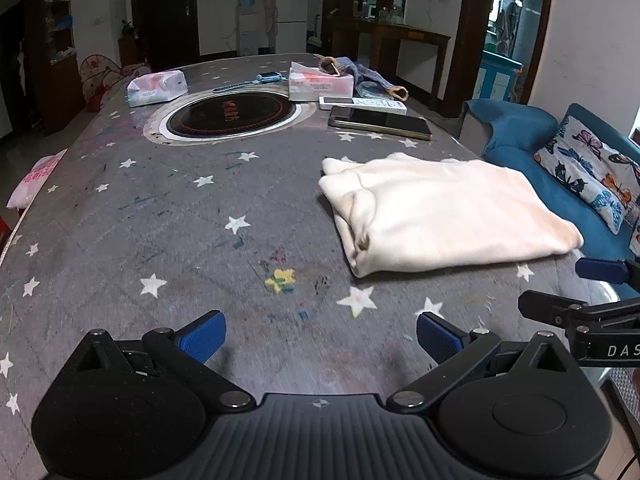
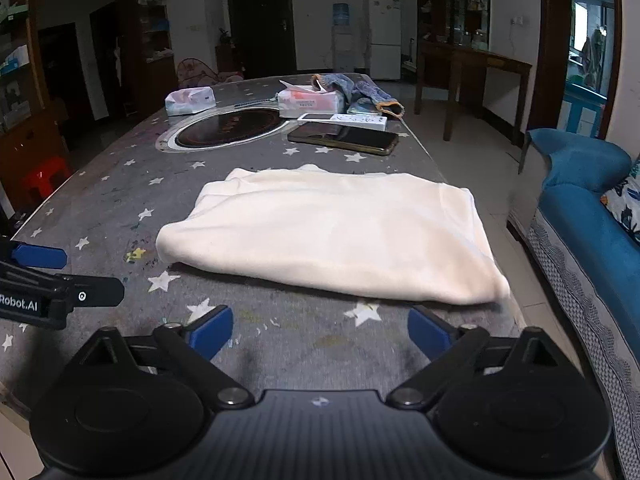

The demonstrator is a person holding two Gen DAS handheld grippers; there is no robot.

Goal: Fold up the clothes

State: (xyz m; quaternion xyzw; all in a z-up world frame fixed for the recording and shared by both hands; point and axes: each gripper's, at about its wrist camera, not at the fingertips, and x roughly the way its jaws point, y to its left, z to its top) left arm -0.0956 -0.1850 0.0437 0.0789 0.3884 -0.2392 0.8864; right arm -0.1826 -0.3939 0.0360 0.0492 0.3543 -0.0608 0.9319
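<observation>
Looks near done: cream soft-cloth garment (image 2: 336, 236) lying folded on grey star-print desk (image 2: 120, 200) just ahead of right claw (image 2: 320, 334) and ahead-right of left claw (image 1: 322, 338) (both spread wide, gripping nothing), perhaps one tidy-up left.

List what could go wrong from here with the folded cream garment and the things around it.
1. The folded cream garment has its right corner at the grey star-patterned tablecloth's edge; a nudge might tip it off.
2. The loose layers at its left end could spring open.
3. The black phone lies just behind; pushing the garment back might shove it.
</observation>
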